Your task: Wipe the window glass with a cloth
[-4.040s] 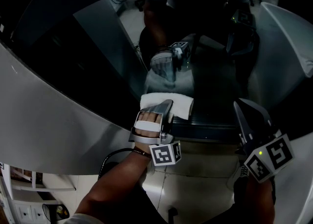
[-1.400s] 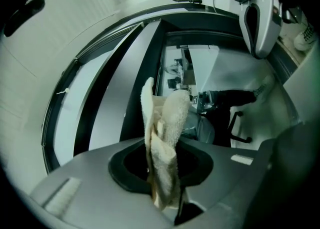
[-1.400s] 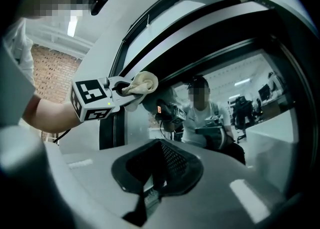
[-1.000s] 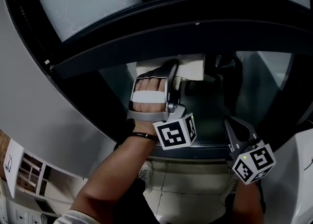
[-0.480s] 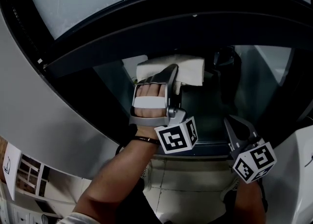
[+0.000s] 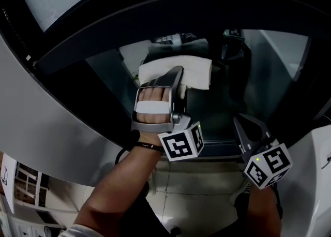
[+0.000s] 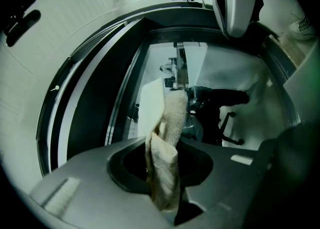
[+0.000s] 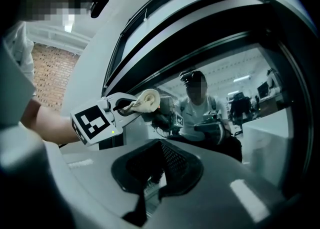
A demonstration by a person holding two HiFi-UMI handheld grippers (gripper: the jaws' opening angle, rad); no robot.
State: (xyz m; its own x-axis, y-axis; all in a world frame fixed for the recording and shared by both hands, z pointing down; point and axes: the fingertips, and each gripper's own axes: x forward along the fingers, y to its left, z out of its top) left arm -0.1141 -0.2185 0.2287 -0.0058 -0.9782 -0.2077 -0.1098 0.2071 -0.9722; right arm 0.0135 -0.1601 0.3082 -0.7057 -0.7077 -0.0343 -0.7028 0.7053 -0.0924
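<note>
Left tool [image 6: 177,75] sits at centre, clamped on the folded white terry cloth [image 6: 199,73]. The cloth lies against the dark-framed window glass [image 6: 269,70], in the pane's upper part, just below the black curved top frame bar [image 6: 155,18]. It sticks out past the tool tips, up and to the right. Right tool [image 6: 242,124] is lower right, well apart from the cloth, tip near the pane's bottom edge, jaws together with nothing between. Pale tiled floor [image 6: 207,179] lies below both.
</note>
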